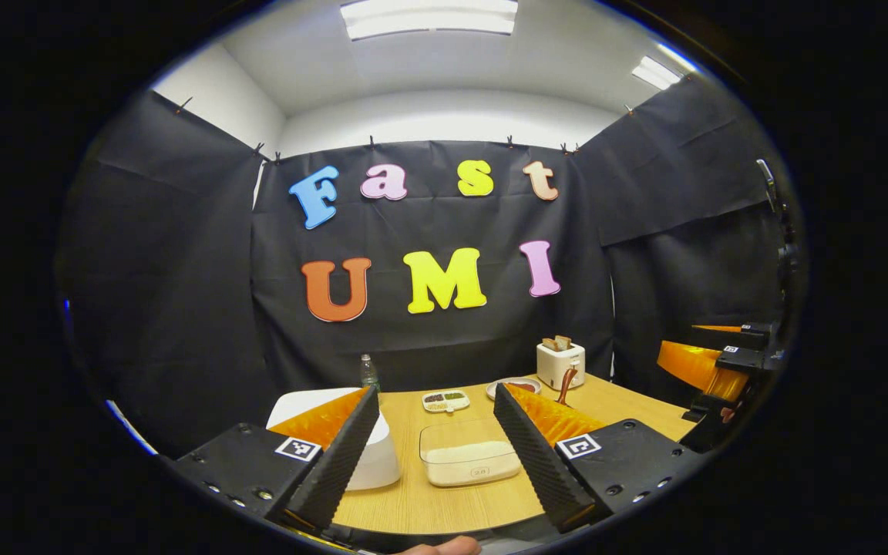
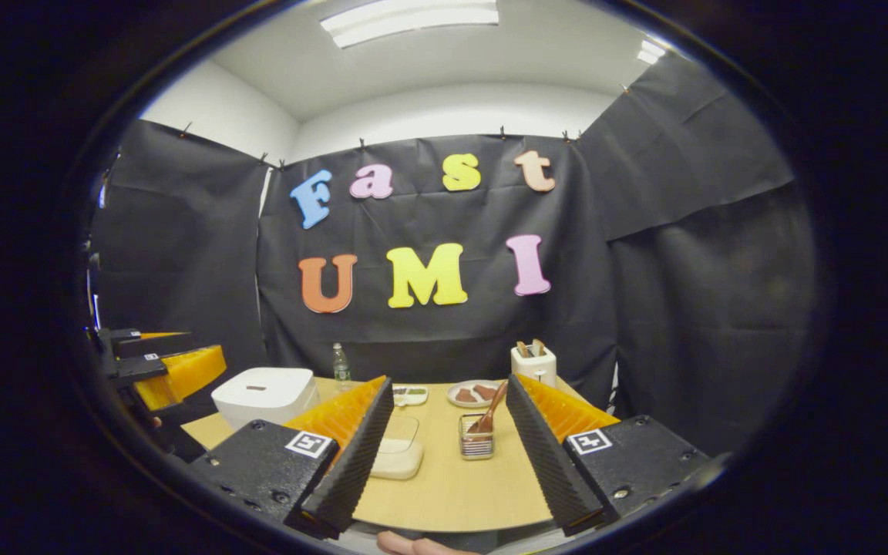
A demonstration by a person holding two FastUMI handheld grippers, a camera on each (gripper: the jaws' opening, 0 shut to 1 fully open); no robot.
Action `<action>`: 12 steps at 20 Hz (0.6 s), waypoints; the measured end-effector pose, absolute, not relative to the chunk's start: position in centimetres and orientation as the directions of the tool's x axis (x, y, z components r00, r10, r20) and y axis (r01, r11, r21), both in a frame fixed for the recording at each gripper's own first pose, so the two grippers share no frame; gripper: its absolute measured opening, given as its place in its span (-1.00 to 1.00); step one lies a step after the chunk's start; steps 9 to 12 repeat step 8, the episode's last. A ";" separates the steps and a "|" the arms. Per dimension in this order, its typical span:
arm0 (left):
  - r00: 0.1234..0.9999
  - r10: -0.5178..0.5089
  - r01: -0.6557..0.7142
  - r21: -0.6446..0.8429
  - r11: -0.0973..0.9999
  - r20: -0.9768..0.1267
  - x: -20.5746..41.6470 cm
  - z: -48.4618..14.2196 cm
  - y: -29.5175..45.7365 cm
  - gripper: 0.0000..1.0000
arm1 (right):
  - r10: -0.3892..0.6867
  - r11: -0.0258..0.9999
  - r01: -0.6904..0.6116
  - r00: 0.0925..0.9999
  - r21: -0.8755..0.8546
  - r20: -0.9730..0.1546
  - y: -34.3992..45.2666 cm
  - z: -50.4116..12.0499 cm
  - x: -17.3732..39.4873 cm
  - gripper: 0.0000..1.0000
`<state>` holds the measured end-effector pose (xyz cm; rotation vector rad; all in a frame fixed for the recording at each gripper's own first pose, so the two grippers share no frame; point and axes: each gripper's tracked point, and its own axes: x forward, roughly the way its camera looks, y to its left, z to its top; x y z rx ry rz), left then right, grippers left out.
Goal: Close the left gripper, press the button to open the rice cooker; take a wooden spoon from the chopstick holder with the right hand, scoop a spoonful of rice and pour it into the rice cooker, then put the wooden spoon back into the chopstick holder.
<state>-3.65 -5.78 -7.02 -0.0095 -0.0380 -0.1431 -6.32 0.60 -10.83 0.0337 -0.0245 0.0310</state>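
- Left tool (image 1: 435, 462): fingers spread wide, nothing between them; it hangs above the near edge of the worktop (image 1: 413, 501), with the cooker (image 1: 371, 455) ahead and to its left.
- Right tool (image 2: 444, 462): fingers likewise spread wide and empty, aimed at the holder (image 2: 477, 445) near the middle of the worktop.
- Cooker: white, lid down; judged unopened, the button not yet pressed.
- Spoon (image 2: 489, 416): stands tilted in the holder, handle leaning up and to the right; untouched.
- Rice box (image 1: 469, 461): clear, with pale rice in it, just right of the cooker and left of the holder.
- Background: bottle (image 2: 341, 364), small dish (image 1: 445, 400), plate (image 2: 473, 394), toaster (image 2: 533, 362) along the far edge.
- Progress: judged at the start. Left to do: shut the left tool, press the button, take the spoon, scoop, pour, return it.
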 end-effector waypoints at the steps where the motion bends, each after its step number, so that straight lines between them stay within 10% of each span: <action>1: 0.991 -0.130 0.130 -0.007 0.991 0.043 -3.8 -7.1 -5.2 0.91 | 0.032 0.999 -0.033 0.999 0.031 0.028 0.7 -10.8 -6.4 0.91; 12: 0.994 -0.099 0.101 -0.035 0.994 0.049 -4.1 -6.8 -3.7 0.91 | 0.029 0.999 -0.029 0.999 0.020 0.036 0.9 -10.5 -6.6 0.82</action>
